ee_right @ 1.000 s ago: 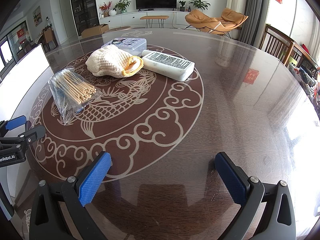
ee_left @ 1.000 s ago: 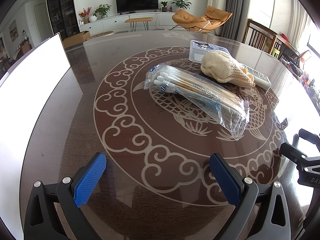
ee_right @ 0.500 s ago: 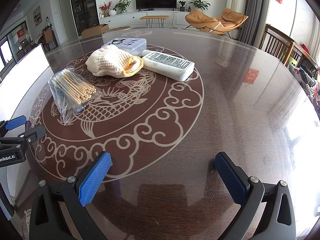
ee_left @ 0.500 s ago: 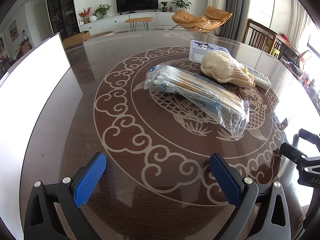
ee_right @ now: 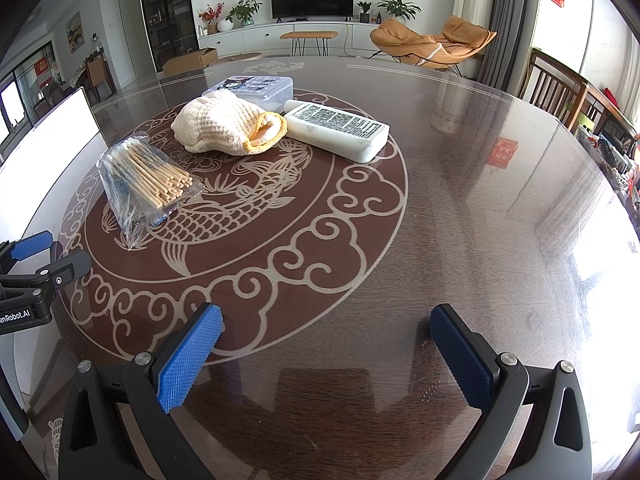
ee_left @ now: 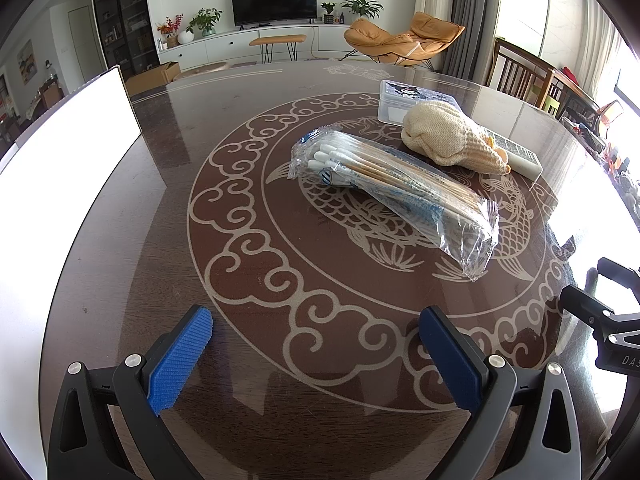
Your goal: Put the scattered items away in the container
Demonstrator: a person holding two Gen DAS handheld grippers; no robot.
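A clear bag of cotton swabs [ee_left: 394,192] [ee_right: 146,182] lies on the round patterned table. Behind it rests a cream knitted cloth [ee_left: 450,140] [ee_right: 228,128], then a white bottle lying flat [ee_right: 338,130] [ee_left: 520,156] and a clear lidded box [ee_left: 412,98] [ee_right: 252,86]. A white container wall [ee_left: 60,152] [ee_right: 48,140] stands at the table's left edge. My left gripper [ee_left: 316,322] is open near the front edge, well short of the swab bag. My right gripper [ee_right: 326,322] is open too, over bare table right of the items.
The glass-topped table [ee_right: 460,184] has wide bare surface on its right half. Wooden chairs [ee_right: 560,88] stand at the right rim. Each gripper shows at the edge of the other's view, the right gripper [ee_left: 604,320] and the left gripper [ee_right: 32,272].
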